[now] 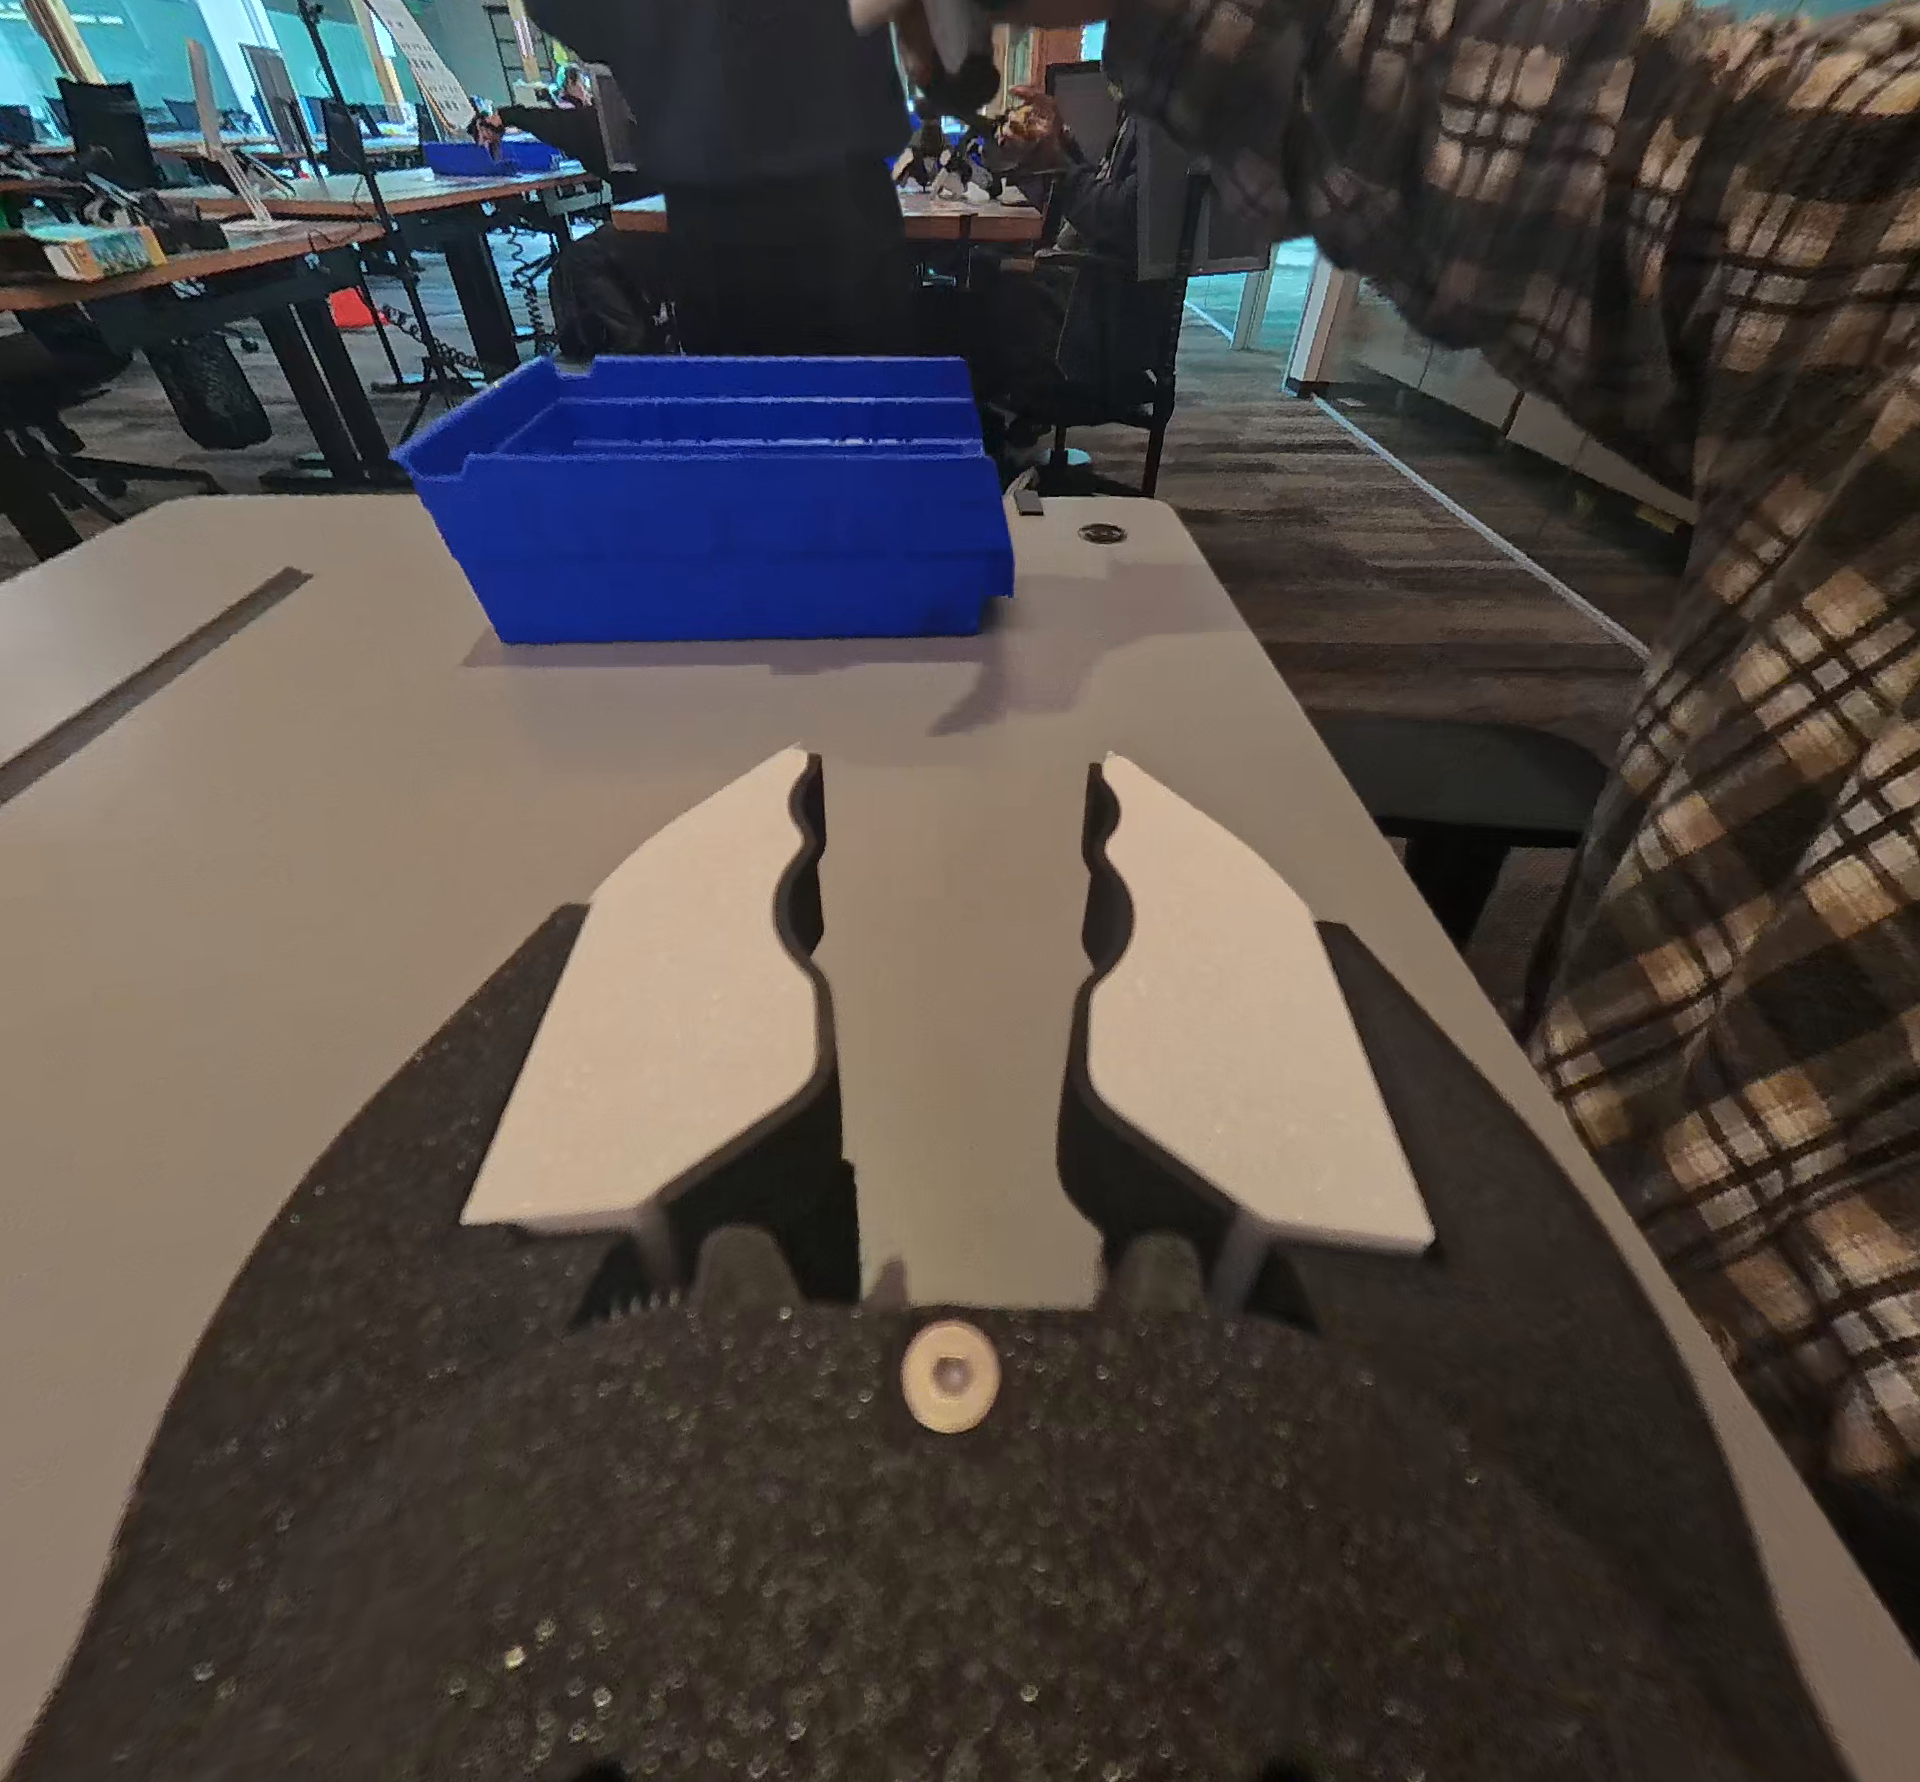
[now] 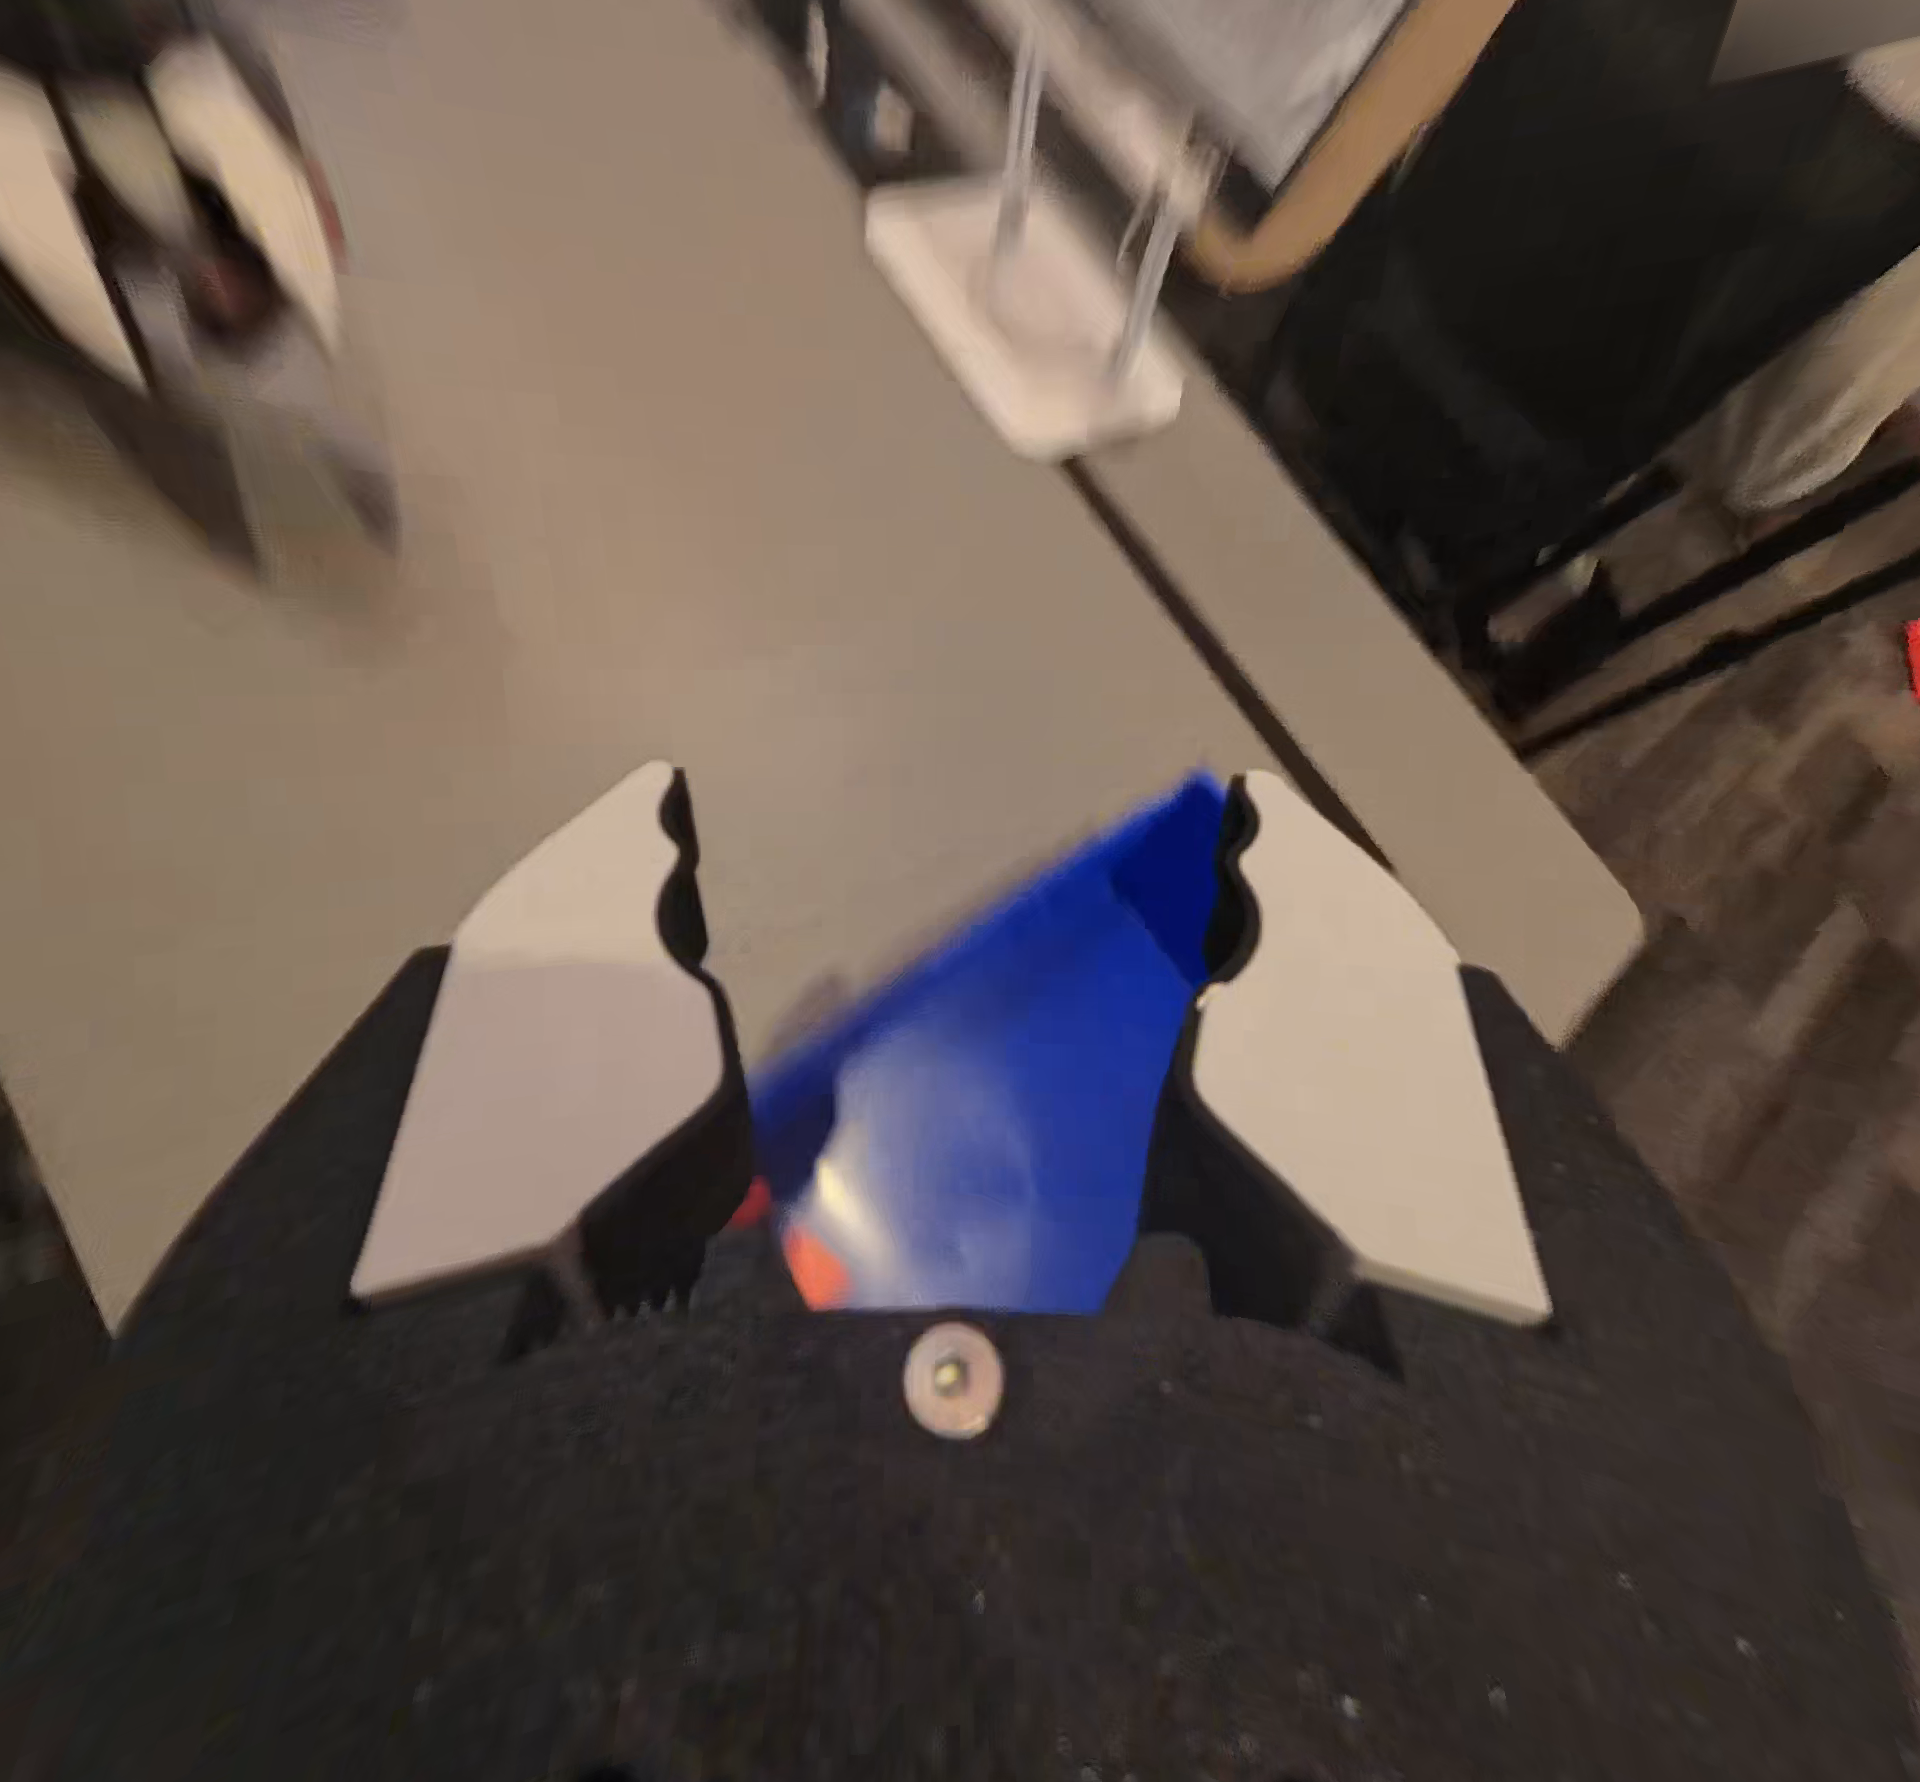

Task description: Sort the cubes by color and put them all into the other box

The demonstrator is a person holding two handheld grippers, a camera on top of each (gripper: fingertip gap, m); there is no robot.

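1. Grey table [image 1: 312, 901]: the work surface, with a dark slot running along it to the left of the blue bin.
2. Left gripper [image 1: 954, 776]: held low over the table on the near side of the blue bin, well apart from it; its two pale fingers [image 1: 675, 1005] are spread, with bare tabletop between them.
3. Blue bin [image 1: 717, 527]: an open-topped plastic box standing upright on the table near its far edge. Its contents cannot be made out from the left wrist view.
4. Plaid sleeve [image 1: 1558, 226]: the person's arm reaching above and to the right of the blue bin.
5. Right gripper [image 2: 956, 782]: raised above the blue bin [image 2: 987, 1057] and looking down into it, fingers spread and empty. The view is motion-blurred.
6. Orange cube [image 2: 816, 1259]: a blurred orange patch inside the blue bin, against its left wall; its shape cannot be told.
7. White stand [image 2: 1029, 330]: a small base plate on the table beyond the blue bin.
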